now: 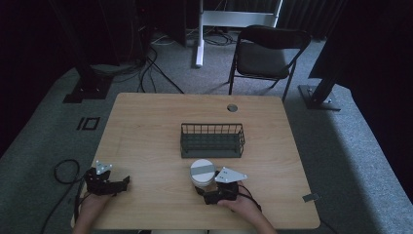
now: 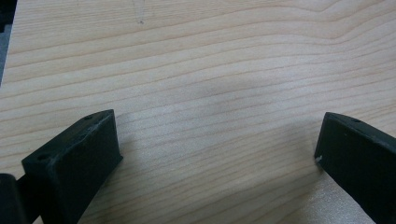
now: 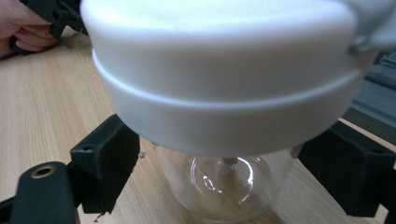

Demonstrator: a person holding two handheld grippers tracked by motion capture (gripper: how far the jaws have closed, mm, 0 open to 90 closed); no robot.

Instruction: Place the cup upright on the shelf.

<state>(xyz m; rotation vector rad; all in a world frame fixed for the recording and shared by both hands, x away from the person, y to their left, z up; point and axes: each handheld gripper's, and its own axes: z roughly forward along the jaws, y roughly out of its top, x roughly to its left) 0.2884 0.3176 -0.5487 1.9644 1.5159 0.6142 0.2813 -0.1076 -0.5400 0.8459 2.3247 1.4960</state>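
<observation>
Your left gripper (image 1: 109, 184) rests at the near left corner of the desk (image 1: 146, 141), held in your left hand (image 1: 90, 204). In the left gripper view its fingers (image 2: 74, 158) stand wide apart with nothing but bare wood grain between them.

Further right, near the middle of the desk, a dark wire basket (image 1: 212, 140) sits upright, and nothing can be made out inside it. Just in front of it, on your side, stands a clear jar (image 1: 202, 174) with a white lid (image 1: 202, 169) that carries a grey strip across the top.

Your right gripper (image 1: 214, 187) sits just beside that jar on its near right, in your right hand (image 1: 241, 204). In the right gripper view the fingers (image 3: 105, 163) are set one on each side of the jar's clear body under the lid, close to the glass; whether they touch it you cannot tell from here. The jar's base rests on the desk.
</observation>
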